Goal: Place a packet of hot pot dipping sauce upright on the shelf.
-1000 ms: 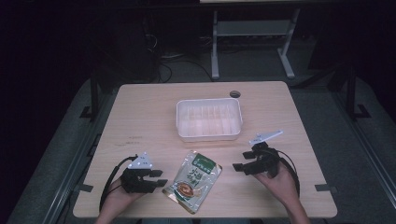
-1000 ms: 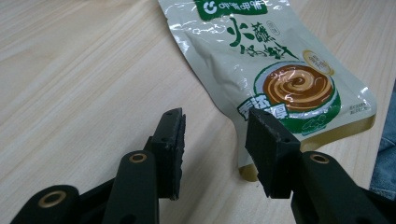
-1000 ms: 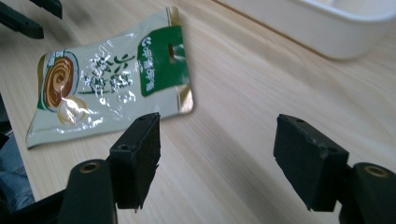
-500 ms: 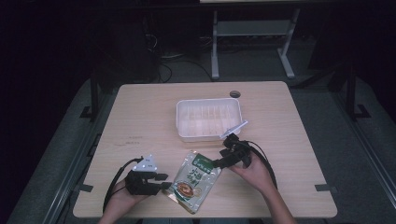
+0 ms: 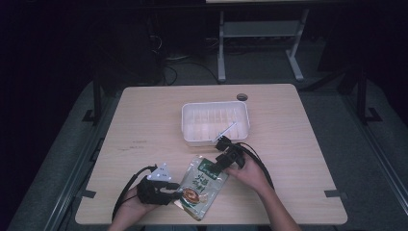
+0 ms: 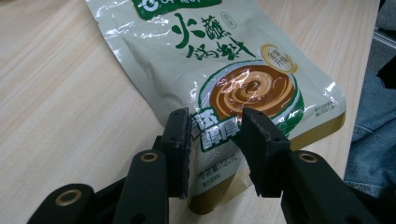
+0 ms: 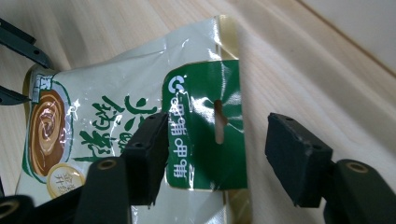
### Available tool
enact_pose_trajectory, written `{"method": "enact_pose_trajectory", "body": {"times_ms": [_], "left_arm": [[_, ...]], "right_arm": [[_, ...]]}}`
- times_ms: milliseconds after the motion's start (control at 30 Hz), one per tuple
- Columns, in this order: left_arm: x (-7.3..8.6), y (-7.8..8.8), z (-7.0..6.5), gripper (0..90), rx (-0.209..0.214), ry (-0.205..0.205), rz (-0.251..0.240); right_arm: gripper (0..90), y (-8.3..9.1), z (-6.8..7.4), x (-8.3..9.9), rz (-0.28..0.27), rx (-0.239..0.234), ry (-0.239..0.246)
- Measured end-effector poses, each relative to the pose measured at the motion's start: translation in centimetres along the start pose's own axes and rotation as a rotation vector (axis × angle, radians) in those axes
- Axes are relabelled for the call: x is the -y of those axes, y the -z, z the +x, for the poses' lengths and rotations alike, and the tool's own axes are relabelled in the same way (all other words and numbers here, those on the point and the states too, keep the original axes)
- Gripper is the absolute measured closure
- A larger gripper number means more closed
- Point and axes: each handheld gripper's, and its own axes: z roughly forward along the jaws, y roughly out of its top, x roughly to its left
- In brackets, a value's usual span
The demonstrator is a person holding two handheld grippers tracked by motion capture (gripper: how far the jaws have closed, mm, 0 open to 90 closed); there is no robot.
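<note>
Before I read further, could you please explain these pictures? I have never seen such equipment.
A person holds two hand-held grippers, each with two black jaws. One camera looks down from above the table; one camera rides on each gripper. On the wooden table lie a green-and-cream sauce pouch and an empty white plastic tray. The left gripper is shut on the pouch's bottom end. The right gripper has just been closing, its jaws astride the pouch's green top with the hang hole, pads not yet pressing.

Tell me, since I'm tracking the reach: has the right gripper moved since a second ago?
Yes. The right gripper went left from the table's right side to the pouch's top end, below the white tray, its jaws closing.
</note>
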Motion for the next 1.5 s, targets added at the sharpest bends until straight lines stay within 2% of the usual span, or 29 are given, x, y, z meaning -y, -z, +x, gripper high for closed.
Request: {"method": "enact_pose_trajectory", "body": {"times_ms": [367,633,833,967,1100,1300,1333,1500], "left_arm": [[0.1,-0.2,0.0,62.9,0.005,0.003,0.008],[0.1,-0.3,0.1,62.6,0.004,0.007,0.012],[0.1,-0.3,0.1,62.3,0.005,0.011,0.016],[0.1,-0.4,0.1,62.2,0.008,0.015,0.018],[0.1,-0.4,0.1,62.2,0.005,0.013,0.019],[0.1,-0.5,0.1,62.1,0.006,0.019,0.017],[0.1,-0.5,0.1,62.1,0.005,0.02,0.018],[0.2,-0.5,0.1,62.2,0.005,0.023,0.016]], "right_arm": [[45.7,-0.5,0.6,-0.4,0.028,-0.017,0.021],[48.3,0.7,1.3,-0.6,0.002,-0.012,0.036],[52.3,1.6,1.9,-1.1,-0.016,-0.038,0.058],[55.2,1.9,1.9,-1.3,-0.022,-0.098,0.057],[58.2,2.0,1.9,-1.4,-0.002,-0.117,0.057],[64.5,2.1,1.2,-1.4,0.005,-0.156,0.003],[66.1,2.2,1.0,-1.4,-0.003,-0.189,-0.012],[68.4,2.4,0.8,-1.3,-0.002,-0.229,-0.032]]}}
